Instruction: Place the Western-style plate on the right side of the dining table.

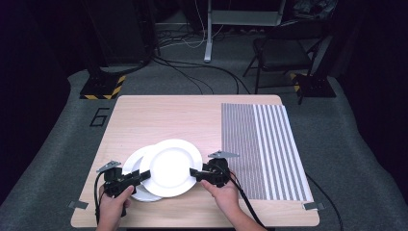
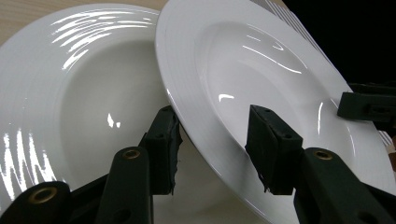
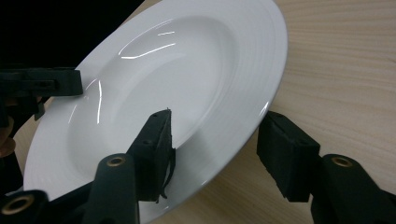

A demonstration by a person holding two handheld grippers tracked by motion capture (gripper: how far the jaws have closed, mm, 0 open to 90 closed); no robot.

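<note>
- Dark studio floor, grey carpet, cables and a folding chair (image 1: 281, 50) lie behind a pale wooden counter (image 1: 159, 115).
- Striped placemat (image 1: 262, 144): lies flat on the counter's right half, bare, its long side running away from the person.
- Upper plate (image 1: 169, 167): white, deep-welled, near the counter's front edge, just left of the placemat. It overlaps the lower plate and tilts, its right rim down near the wood and its left rim raised over the other plate. Being round it has no long axis; its well faces up and slightly toward the placemat.
- Lower plate (image 1: 136, 166): white, same pattern, flat on the counter, partly covered.
- Left gripper (image 1: 137, 177): its fingers (image 2: 163, 140) straddle the upper plate's left rim, one below and one above; contact with the upper pad looks loose, so I cannot tell whether they pinch.
- Right gripper (image 1: 197, 173): its fingers (image 3: 156, 140) are spread around the opposite rim, the outer one standing clear over the wood, so no pinch.
- Progress, as judged: the upper plate is partly off the stack but not carried. Left to do: secure both rims, lift, and presumably set it on the placemat.
</note>
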